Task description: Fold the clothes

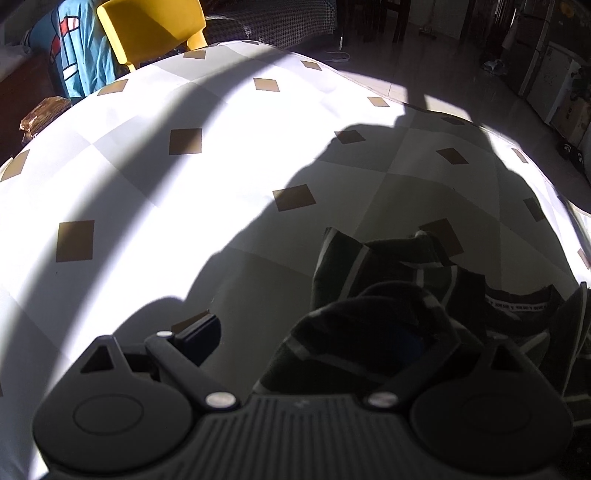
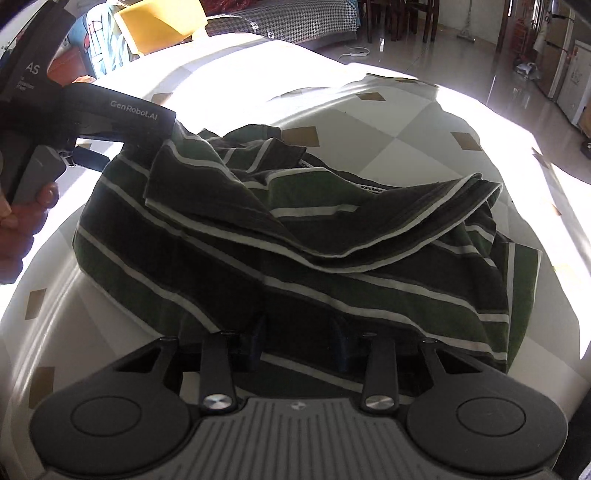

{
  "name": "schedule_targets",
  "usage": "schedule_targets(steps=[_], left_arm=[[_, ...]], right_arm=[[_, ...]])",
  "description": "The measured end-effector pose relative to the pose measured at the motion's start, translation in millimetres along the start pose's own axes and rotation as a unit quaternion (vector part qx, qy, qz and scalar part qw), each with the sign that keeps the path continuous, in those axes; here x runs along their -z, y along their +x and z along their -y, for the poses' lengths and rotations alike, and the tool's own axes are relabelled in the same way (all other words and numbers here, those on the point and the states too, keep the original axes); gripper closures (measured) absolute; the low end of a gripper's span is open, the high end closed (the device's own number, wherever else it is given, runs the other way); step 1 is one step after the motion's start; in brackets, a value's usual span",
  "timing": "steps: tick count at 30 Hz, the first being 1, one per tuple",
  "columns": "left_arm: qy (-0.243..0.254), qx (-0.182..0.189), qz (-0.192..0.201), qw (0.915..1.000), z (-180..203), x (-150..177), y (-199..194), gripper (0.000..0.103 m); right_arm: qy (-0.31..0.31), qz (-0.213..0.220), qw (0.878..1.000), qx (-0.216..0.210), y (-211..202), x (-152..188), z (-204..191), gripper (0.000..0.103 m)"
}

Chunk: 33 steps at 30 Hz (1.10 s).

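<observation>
Dark green shirt [image 2: 295, 236] with white stripes, white tablecloth [image 1: 147, 177] with tan squares, yellow chair [image 1: 151, 26]

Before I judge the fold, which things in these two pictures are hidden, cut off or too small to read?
- Left wrist view: the right finger of the left gripper is buried under the striped shirt, so its grip cannot be told.
- Right wrist view: the right gripper's fingertips lie under the shirt hem.
- Right wrist view: the neck label is too small to read fully.
- Left wrist view: deep shadow hides the shirt's folds.

Open room lying to the left

Bare worktop [image 1: 122, 177] is stretching clear leftward; the rumpled striped garment [image 2: 295, 240] is blocking the right, the yellow chair [image 1: 155, 29] crowding the far edge.
</observation>
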<state>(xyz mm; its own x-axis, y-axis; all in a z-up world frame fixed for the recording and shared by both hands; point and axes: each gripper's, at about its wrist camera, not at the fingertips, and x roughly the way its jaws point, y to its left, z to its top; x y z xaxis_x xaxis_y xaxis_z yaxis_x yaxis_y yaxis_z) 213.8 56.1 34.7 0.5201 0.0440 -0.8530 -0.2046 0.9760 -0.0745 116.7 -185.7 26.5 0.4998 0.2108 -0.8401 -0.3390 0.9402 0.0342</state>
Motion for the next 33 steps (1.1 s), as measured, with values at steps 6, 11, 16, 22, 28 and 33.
schedule_targets(steps=[6,11,16,22,28,33], left_arm=[[-0.079,-0.013,-0.014,0.9967,-24,-11,14,0.008],[-0.129,-0.027,-0.032,0.9908,-41,-9,22,0.008],[-0.145,-0.023,-0.039,0.9884,-48,-10,22,0.008],[-0.098,-0.033,-0.025,0.9943,-32,-8,11,0.006],[-0.087,-0.034,-0.017,0.9955,-30,-8,1,0.004],[-0.086,-0.028,-0.014,0.9958,-30,-9,-5,0.002]], right_arm=[[0.004,0.002,1.000,-0.006,-1,1,1,0.064],[0.007,0.004,1.000,-0.005,-1,0,1,0.063],[0.024,0.022,0.999,-0.009,-3,-4,4,0.063],[0.041,0.059,0.997,-0.035,0,-18,0,0.065],[0.044,0.078,0.994,-0.056,17,-40,-16,0.078],[0.030,0.087,0.994,-0.058,37,-62,-31,0.079]])
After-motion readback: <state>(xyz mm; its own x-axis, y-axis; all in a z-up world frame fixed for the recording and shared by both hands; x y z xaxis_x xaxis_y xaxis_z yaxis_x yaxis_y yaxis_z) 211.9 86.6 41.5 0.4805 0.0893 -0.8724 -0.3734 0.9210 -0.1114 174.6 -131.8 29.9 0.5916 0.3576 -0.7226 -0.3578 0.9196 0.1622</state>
